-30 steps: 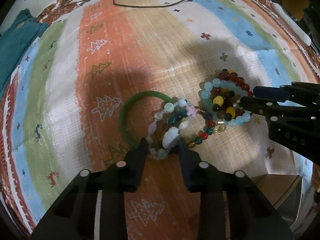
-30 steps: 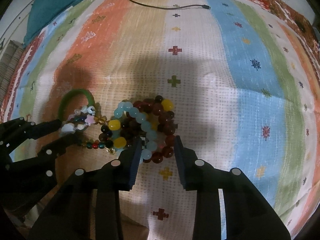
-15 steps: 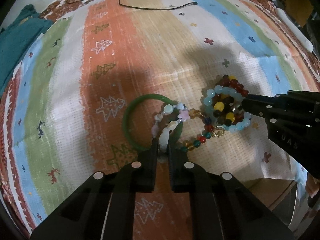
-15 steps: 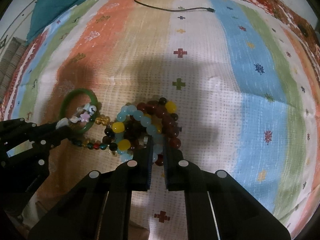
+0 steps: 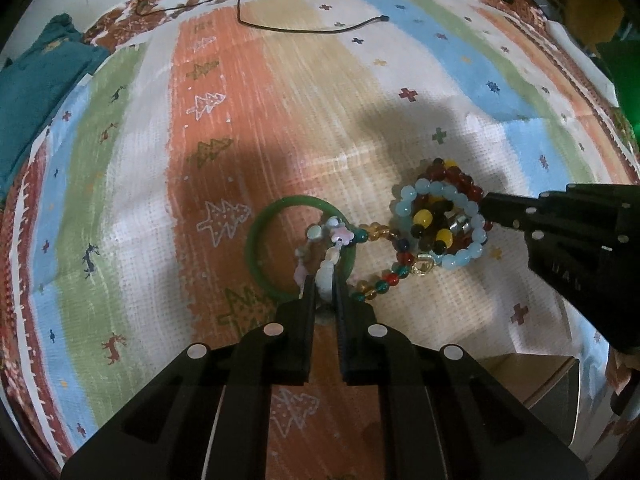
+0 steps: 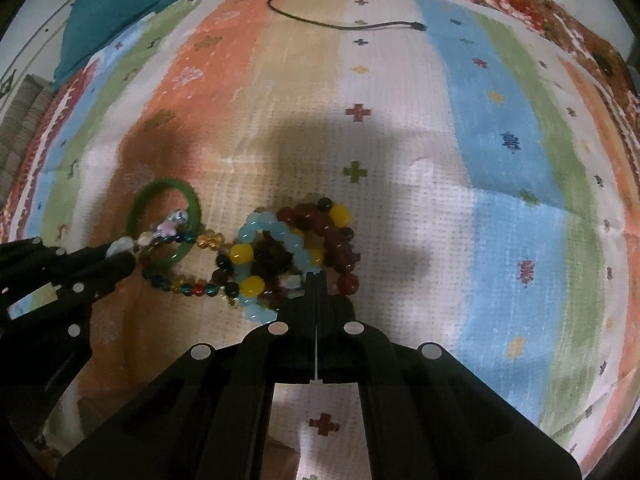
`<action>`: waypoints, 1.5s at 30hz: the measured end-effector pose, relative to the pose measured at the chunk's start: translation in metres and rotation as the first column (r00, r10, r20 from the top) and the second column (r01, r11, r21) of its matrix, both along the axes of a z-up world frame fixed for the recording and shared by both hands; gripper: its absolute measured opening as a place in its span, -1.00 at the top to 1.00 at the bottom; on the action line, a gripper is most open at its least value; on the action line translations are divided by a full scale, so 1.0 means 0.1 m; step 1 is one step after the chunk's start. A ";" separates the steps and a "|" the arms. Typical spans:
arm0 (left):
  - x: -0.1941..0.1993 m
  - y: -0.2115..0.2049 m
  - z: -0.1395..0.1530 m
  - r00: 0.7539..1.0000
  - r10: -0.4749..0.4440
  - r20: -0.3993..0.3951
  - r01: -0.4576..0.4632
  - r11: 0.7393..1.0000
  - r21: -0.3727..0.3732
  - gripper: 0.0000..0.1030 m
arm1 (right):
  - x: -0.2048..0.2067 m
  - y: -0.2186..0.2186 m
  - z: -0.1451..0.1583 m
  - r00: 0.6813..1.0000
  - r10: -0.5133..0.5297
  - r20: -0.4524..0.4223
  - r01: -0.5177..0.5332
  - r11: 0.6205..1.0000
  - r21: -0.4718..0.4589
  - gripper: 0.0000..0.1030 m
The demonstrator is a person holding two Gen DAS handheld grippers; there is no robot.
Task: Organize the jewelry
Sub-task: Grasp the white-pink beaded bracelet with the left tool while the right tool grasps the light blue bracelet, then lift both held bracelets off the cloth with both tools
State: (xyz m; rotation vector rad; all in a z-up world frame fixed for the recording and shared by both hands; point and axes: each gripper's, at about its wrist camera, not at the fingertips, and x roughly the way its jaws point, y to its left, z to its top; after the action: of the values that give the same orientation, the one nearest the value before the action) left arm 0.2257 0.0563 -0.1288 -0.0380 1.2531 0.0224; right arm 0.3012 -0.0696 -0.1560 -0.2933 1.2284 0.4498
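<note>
A tangle of bracelets lies on the striped cloth. My left gripper is shut on a pale shell-and-flower bead bracelet that lies over a green bangle. A thin string of small mixed-colour beads links it to a pile of light blue, yellow and dark red bead bracelets. My right gripper is shut on the near edge of that pile; which strand it pinches is hidden. The green bangle and my left gripper show at left in the right wrist view.
A black cable lies on the far part of the striped cloth. A teal cloth is bunched at the far left. A brown box sits at the cloth's near right edge.
Both grippers were open around the beads one second ago; both have closed, the left on the pale bracelet, the right on the bead pile. Both views have pulled back slightly.
</note>
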 end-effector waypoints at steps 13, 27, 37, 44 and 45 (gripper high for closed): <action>0.00 -0.02 -0.08 1.000 -0.009 -0.020 0.010 1.000 0.022 0.83 | 0.01 0.00 -0.03 1.000 -0.012 -0.002 0.012 1.000 0.008 0.25; 0.01 -0.05 -0.16 0.999 -0.019 -0.037 0.020 0.999 0.038 0.79 | 0.05 0.08 -0.14 1.000 0.002 0.001 -0.002 1.000 -0.012 0.48; 0.01 -0.05 -0.14 1.000 -0.013 -0.024 0.013 1.000 0.025 0.84 | 0.02 0.05 -0.09 1.000 0.012 0.013 -0.012 1.000 0.000 0.77; -0.01 -0.01 0.02 1.000 0.004 0.010 -0.004 1.000 -0.006 0.85 | -0.09 0.04 0.10 0.998 0.032 0.047 -0.032 0.999 0.019 0.77; -0.01 -0.01 0.03 1.000 0.006 0.012 -0.006 1.000 -0.004 0.85 | -0.09 0.04 0.11 0.998 0.034 0.052 -0.035 0.999 0.020 0.77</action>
State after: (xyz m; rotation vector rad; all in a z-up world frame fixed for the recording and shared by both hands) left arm 0.2243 0.0554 -0.1261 -0.0458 1.2414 0.0249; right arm 0.2924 -0.0652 -0.1451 -0.3070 1.1690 0.4821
